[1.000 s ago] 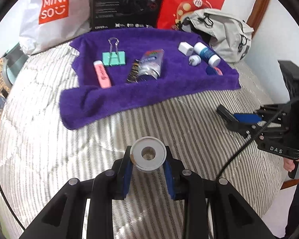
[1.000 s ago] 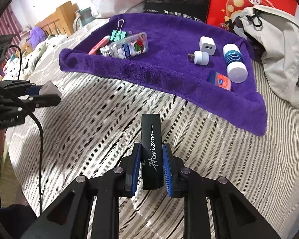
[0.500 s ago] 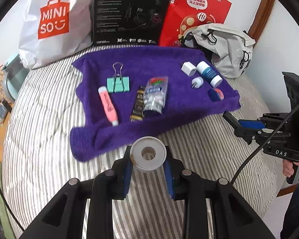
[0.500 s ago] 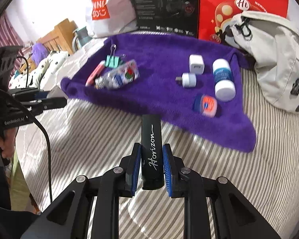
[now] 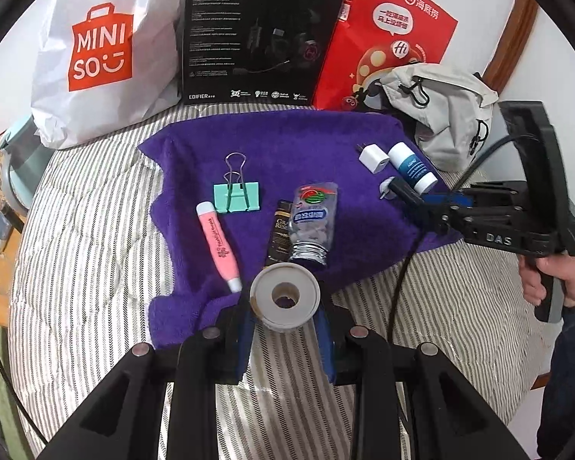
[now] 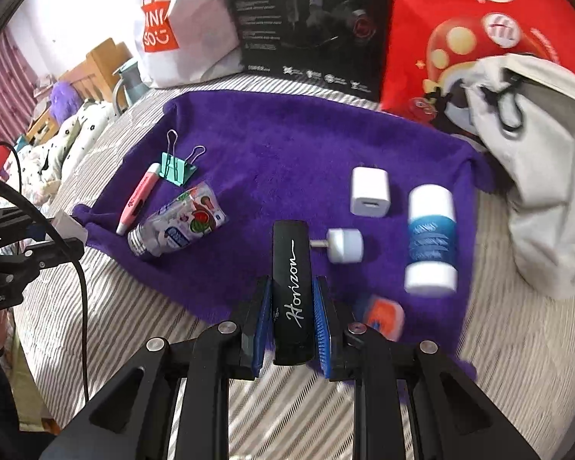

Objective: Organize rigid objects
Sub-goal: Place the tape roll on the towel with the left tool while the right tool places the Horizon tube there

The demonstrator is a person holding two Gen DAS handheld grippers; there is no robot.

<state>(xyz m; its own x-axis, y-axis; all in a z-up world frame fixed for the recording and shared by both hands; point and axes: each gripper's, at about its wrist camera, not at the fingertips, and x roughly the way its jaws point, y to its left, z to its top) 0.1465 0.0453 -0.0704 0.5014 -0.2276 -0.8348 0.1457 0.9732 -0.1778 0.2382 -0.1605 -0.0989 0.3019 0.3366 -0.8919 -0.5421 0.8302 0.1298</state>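
My left gripper (image 5: pixel 285 329) is clamped on a white tape roll (image 5: pixel 285 296), gripped across its rim with the hole facing the camera. My right gripper (image 6: pixel 292 326) is clamped on a black case (image 6: pixel 292 287), whose long axis runs straight forward along the fingers.

Both held items belong on the purple towel (image 6: pixel 287 153), which lies ahead of both grippers on the striped bed (image 5: pixel 88 230).

The relation that matters: in the right wrist view the case tip is already over the towel's near edge, with the small white plug (image 6: pixel 343 245) just beside it to the right and the clear candy bottle (image 6: pixel 176 222) well to the left. The open stretch of towel lies directly forward, in line with the case axis.

In the left wrist view the tape roll sits over the near towel edge, directly in front of the candy bottle and near the pink pen (image 5: pixel 218 245).

I judge the right gripper better placed to set down first: it can go straight forward and down without turning.
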